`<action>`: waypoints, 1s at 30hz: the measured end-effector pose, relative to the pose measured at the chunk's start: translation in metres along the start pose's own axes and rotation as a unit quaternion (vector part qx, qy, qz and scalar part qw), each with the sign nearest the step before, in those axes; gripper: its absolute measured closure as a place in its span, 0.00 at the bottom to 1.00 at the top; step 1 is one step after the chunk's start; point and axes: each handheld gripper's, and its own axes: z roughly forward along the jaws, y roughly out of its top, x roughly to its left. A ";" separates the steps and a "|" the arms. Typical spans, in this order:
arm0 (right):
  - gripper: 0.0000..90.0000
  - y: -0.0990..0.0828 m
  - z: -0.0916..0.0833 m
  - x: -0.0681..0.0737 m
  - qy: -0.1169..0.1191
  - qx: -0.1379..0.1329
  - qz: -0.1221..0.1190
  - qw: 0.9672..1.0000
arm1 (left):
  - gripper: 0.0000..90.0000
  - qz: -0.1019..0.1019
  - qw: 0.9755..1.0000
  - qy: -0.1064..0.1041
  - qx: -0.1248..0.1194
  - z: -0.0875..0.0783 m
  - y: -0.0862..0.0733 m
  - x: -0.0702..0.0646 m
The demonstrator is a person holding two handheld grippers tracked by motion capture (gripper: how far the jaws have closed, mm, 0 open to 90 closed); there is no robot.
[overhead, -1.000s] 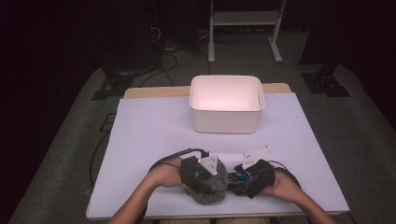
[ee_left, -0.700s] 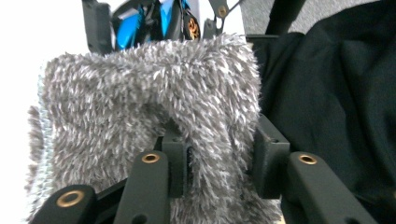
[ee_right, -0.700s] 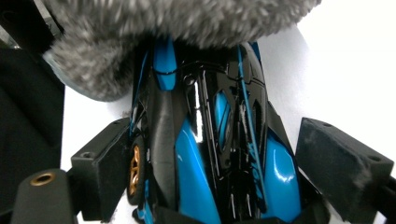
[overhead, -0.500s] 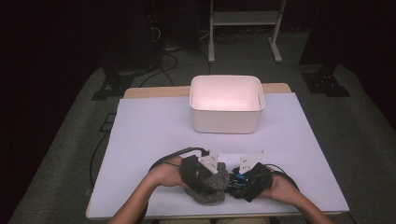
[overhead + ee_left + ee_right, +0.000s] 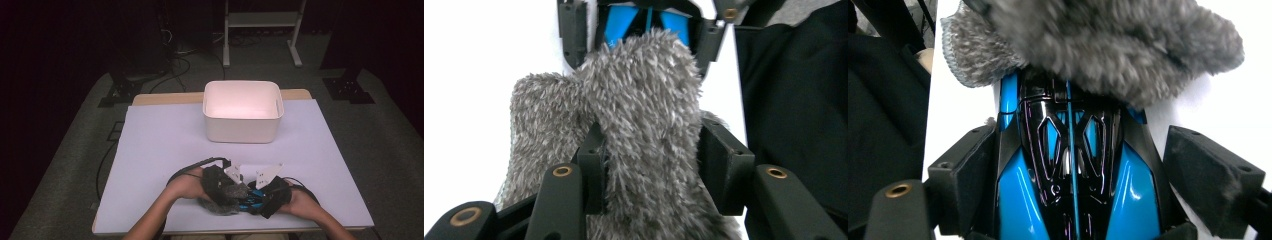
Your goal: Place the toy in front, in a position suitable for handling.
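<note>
Fur, grey and shaggy, covers the pouch, which lies at the table's near edge over the nose of a glossy blue-and-black car. No writing is legible. The left gripper has just been opening, its jaws flanking the pouch. The right gripper straddles the car, jaws spread.

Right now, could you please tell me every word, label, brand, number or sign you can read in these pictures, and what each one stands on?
None: no readable text anywhere.
Blue and black toy car: glossy shell with thin lines, no letters or numbers.
Grey fluffy cloth: no tag or label visible.
White bin: plain walls, no print.
White table cover: blank.
</note>
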 end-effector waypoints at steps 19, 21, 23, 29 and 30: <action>0.16 -0.004 -0.001 -0.002 0.008 -0.012 -0.002 1.000 | 0.78 -0.081 0.993 0.061 0.062 -0.054 -0.089 0.007; 0.16 -0.004 -0.001 -0.002 0.008 -0.012 -0.002 1.000 | 0.78 -0.090 0.992 0.070 0.061 -0.066 -0.099 0.006; 0.16 -0.004 -0.001 -0.002 0.009 -0.013 -0.002 1.000 | 0.77 -0.100 0.990 0.083 0.059 -0.078 -0.109 0.005; 0.16 -0.005 -0.001 -0.002 0.010 -0.013 -0.002 1.000 | 0.76 -0.131 0.983 0.122 0.045 -0.113 -0.137 0.001; 0.16 -0.005 -0.001 -0.003 0.010 -0.013 -0.002 1.000 | 0.75 -0.136 0.982 0.126 0.042 -0.117 -0.141 0.000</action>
